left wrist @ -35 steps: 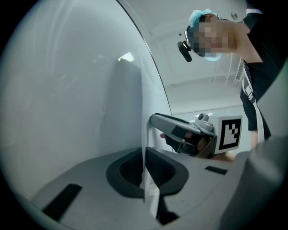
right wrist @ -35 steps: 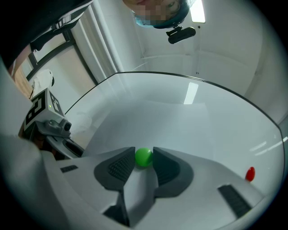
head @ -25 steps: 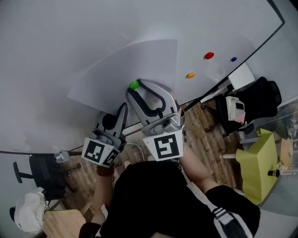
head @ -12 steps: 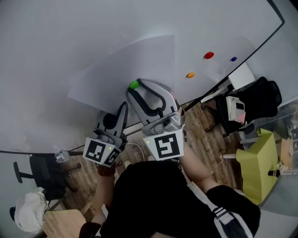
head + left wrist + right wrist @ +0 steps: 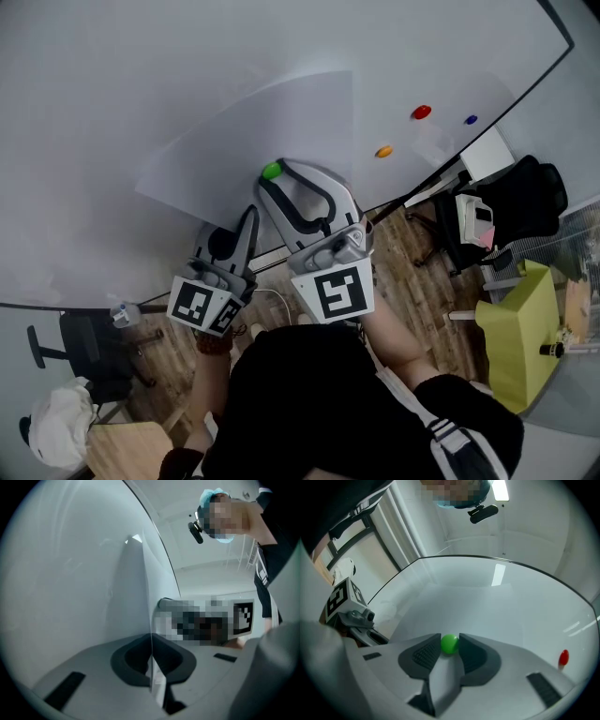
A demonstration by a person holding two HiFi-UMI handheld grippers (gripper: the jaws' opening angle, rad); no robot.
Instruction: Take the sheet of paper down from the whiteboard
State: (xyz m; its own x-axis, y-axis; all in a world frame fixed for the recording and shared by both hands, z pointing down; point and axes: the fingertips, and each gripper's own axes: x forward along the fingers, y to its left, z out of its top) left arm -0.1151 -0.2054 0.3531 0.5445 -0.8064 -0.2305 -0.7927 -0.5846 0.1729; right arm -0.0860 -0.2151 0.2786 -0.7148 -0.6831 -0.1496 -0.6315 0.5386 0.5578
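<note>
On the head view, the sheet of paper (image 5: 253,131) lies slanted on the whiteboard (image 5: 112,56), pinned near its lower edge by a green magnet (image 5: 271,171). The right gripper (image 5: 276,176) reaches up to that magnet, and the left gripper (image 5: 250,217) meets the sheet's bottom edge just beside it. Red (image 5: 421,112), orange (image 5: 382,151) and blue (image 5: 470,120) magnets sit well apart to the right, off the paper.

On the left gripper view, the jaws are clenched with the thin edge of the sheet caught between them. Above the grip the paper stands a little away from the board.

On the right gripper view, the green magnet sits between the two pads, which appear to touch it on both sides, so the gripper looks to be grasping it.

By my reading, the step in hand is freeing the pin while the other gripper secures the sheet. The next move calls for pulling the magnet straight off the board, with the left grip kept firm so the loosened paper neither slips nor tears.
</note>
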